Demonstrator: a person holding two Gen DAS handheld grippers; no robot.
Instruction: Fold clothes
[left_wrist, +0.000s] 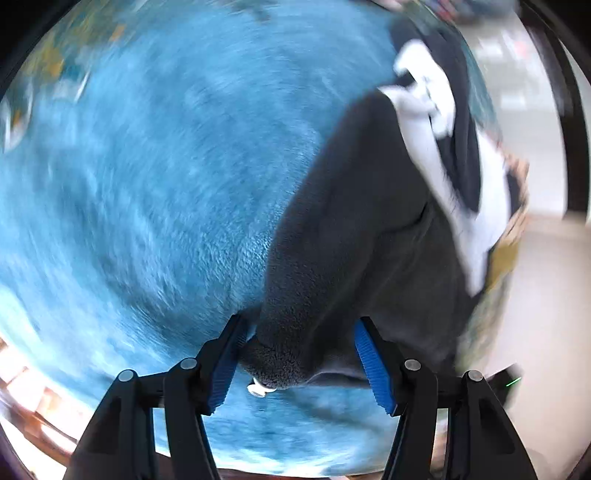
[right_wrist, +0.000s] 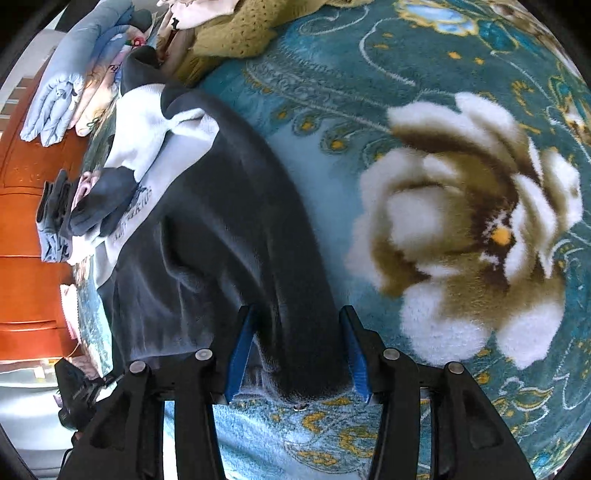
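A dark grey fleece garment (right_wrist: 221, 229) with white panels lies spread on a teal floral blanket (right_wrist: 369, 92), and both tools work at its edges. In the left wrist view, the left hand-held gripper (left_wrist: 299, 365) has a bunched grey cuff or corner (left_wrist: 280, 362) between its blue pads; the left pad touches the fabric, the right pad stands a little clear, so I cannot tell whether the cloth is truly clamped. The picture is smeared with motion blur. In the right wrist view, the right hand-held gripper (right_wrist: 295, 354) straddles a thick fold of the same garment, the cloth filling the gap between the pads, though a firm pinch is not certain. A big white and brown flower (right_wrist: 469, 229) in the blanket's pattern sits to the right. At upper left lie folded pale blue clothes (right_wrist: 66, 85) and a mustard knitted piece (right_wrist: 236, 33), near an orange wooden panel (right_wrist: 26, 229).
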